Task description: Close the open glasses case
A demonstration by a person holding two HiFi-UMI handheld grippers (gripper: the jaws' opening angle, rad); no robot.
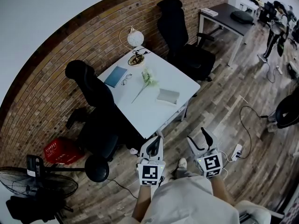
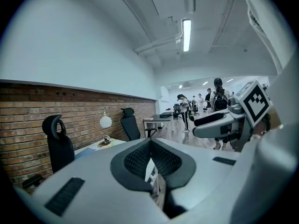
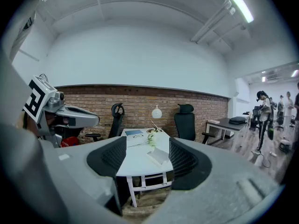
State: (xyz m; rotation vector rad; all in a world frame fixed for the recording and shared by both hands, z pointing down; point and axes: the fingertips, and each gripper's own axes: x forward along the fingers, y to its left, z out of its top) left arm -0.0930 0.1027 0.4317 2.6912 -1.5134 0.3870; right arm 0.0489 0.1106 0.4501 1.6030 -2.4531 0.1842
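A grey glasses case (image 1: 167, 96) lies near the right edge of the white table (image 1: 140, 108), some way ahead of me; through the right gripper's jaws the glasses case (image 3: 159, 156) also shows. Black glasses (image 1: 126, 80) rest beside a blue book (image 1: 116, 76), and a flower stem (image 1: 147, 78) lies mid-table. Both grippers hover over the wooden floor, well short of the table. My left gripper (image 1: 158, 139) has its pads together with nothing held; its pads meet (image 2: 150, 146). My right gripper (image 1: 197, 136) stands open and empty (image 3: 147, 143).
A black office chair (image 1: 96, 106) stands at the table's left, another (image 1: 180, 36) behind it. A globe lamp (image 1: 135, 38) sits at the table's far corner. A red crate (image 1: 60, 150), a fan (image 1: 37, 185), a power strip (image 1: 236, 150) and a dark desk (image 1: 229, 15) are around.
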